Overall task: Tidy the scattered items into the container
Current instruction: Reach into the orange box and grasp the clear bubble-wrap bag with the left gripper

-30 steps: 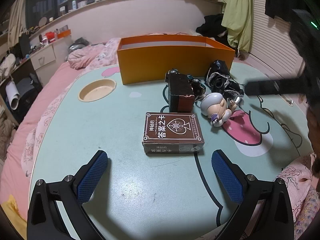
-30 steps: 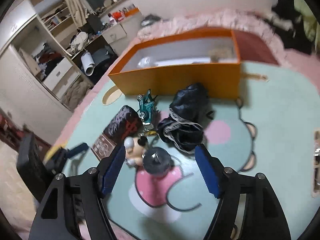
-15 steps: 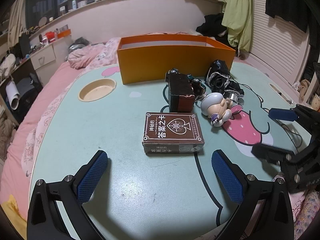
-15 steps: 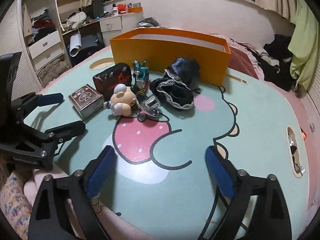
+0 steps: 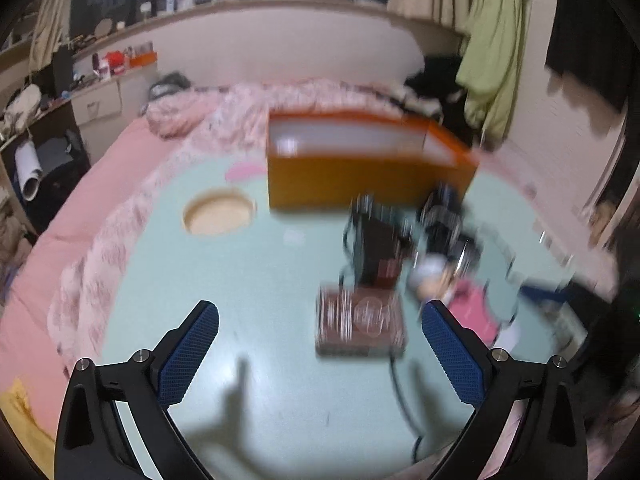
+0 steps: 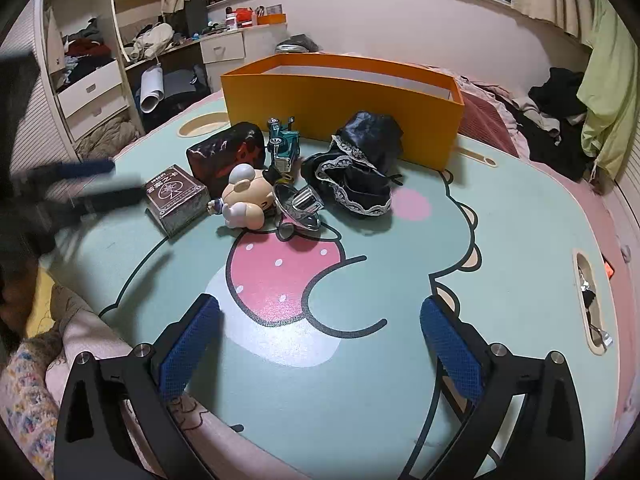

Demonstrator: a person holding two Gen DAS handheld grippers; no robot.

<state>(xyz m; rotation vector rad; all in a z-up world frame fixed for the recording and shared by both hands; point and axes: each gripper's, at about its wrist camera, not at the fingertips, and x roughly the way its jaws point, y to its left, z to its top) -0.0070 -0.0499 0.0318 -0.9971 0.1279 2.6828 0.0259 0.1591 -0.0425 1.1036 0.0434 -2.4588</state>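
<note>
1. Left gripper (image 5: 320, 344): jaws wide, empty. The card box (image 5: 360, 326) lies flat on the table (image 6: 500, 216), just beyond the fingertips, slightly right of centre.
2. Right gripper (image 6: 320, 332): jaws wide, empty, further from the scattered items.
3. The orange container (image 6: 340, 100) stands at the far side, beyond the pile; the left hand looks nearer the box.

a mint-green table (image 6: 500, 216) carries a printed cartoon face with a pink spotted tongue (image 6: 280, 276). a round wooden recess (image 5: 219, 216) sits in the table's far left part. beyond the table lie a pink quilt (image 5: 192, 108), white drawers (image 6: 90, 98) and a hanging green garment (image 5: 494, 40).
</note>
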